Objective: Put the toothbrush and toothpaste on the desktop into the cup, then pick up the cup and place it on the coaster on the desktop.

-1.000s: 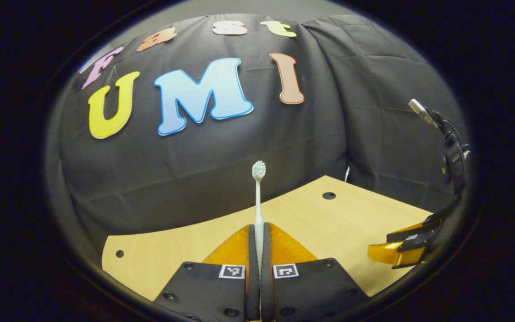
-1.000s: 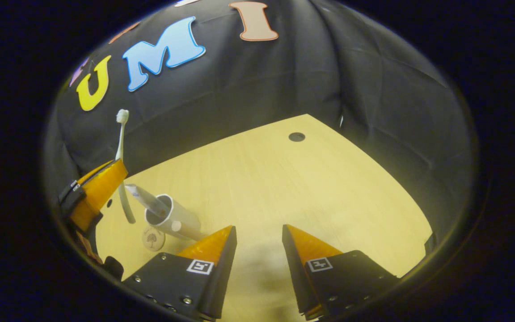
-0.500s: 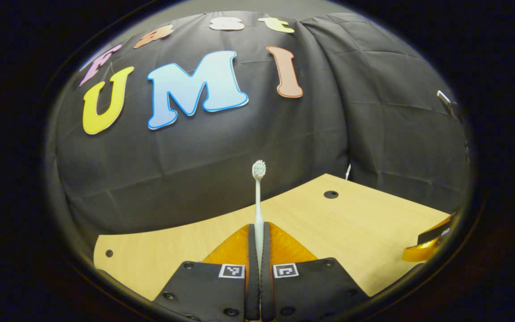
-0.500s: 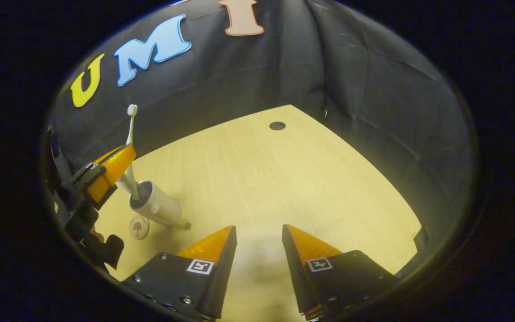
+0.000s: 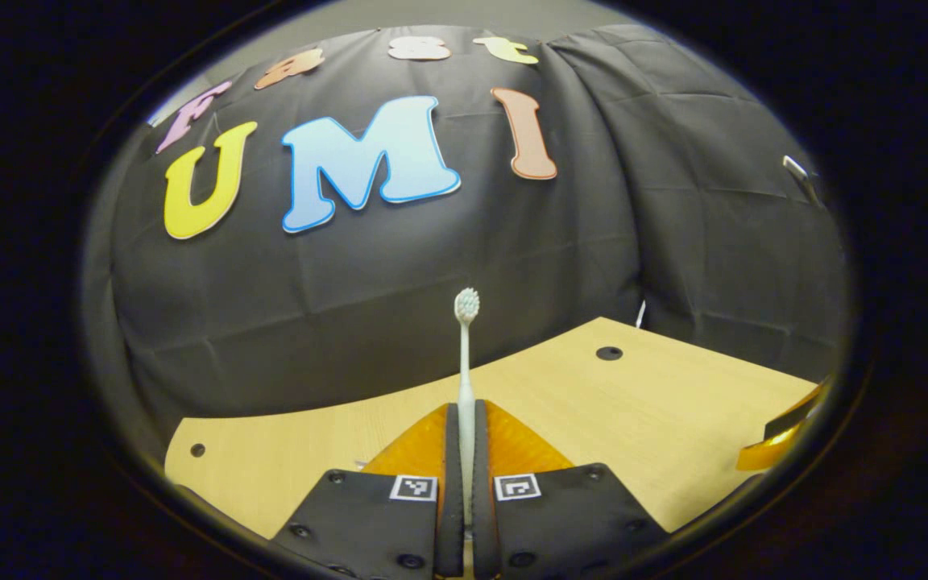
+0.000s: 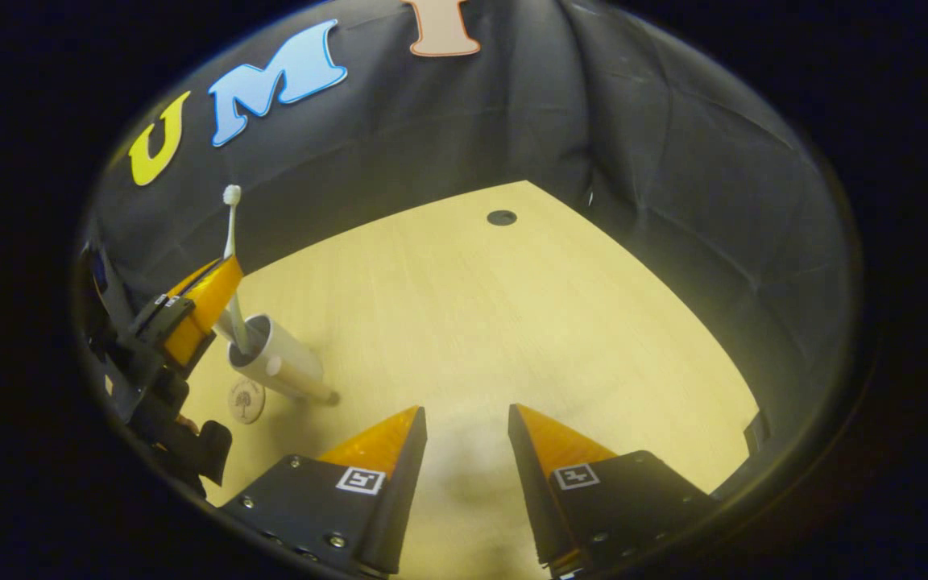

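L tongs (image 5: 466, 419) grip toothbrush (image 5: 466, 354) upright; no legible writing.

Left gripper (image 5: 466, 419), right gripper (image 6: 464, 419): black bodies, screws, square coded markers.

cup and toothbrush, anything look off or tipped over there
Nothing stands out. In the right gripper view the cup stands upright on the desktop beside the coaster. The left gripper is shut on the toothbrush, whose lower end dips into the cup. No spill or damage shows.
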`<move>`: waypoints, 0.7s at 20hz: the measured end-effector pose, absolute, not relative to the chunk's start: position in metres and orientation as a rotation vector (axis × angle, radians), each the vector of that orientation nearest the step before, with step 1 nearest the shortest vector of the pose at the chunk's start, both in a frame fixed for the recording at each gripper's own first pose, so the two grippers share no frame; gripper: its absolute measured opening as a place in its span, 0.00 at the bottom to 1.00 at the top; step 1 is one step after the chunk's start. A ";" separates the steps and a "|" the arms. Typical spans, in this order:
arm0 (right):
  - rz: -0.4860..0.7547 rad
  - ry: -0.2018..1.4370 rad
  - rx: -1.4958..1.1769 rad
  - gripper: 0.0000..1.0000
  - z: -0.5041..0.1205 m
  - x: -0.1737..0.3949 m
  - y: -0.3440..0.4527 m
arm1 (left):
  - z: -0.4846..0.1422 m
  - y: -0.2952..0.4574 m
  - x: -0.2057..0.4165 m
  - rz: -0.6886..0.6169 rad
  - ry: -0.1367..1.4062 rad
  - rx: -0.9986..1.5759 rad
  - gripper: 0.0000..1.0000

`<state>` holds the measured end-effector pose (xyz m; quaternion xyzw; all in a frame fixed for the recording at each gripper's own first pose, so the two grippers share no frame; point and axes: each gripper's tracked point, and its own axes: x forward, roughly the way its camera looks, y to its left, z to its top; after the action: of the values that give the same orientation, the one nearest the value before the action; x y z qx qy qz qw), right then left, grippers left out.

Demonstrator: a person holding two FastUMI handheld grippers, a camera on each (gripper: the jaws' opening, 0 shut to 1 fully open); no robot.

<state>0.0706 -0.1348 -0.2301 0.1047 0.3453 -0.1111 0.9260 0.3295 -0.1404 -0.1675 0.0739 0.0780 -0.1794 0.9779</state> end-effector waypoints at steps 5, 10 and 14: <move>-0.233 0.709 0.211 0.61 -0.229 0.069 -0.137 | -0.167 -0.136 0.322 -0.342 0.157 0.129 0.17; -0.225 0.709 0.219 0.61 -0.227 0.068 -0.136 | -0.168 -0.132 0.314 -0.324 0.173 0.122 0.31; -0.206 0.707 0.218 0.61 -0.226 0.066 -0.135 | -0.167 -0.129 0.304 -0.310 0.188 0.107 0.31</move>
<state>0.0662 -0.1349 -0.2258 0.1064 0.3448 -0.1005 0.9272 0.3041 -0.1287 -0.1673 0.0534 0.0934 -0.1539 0.9822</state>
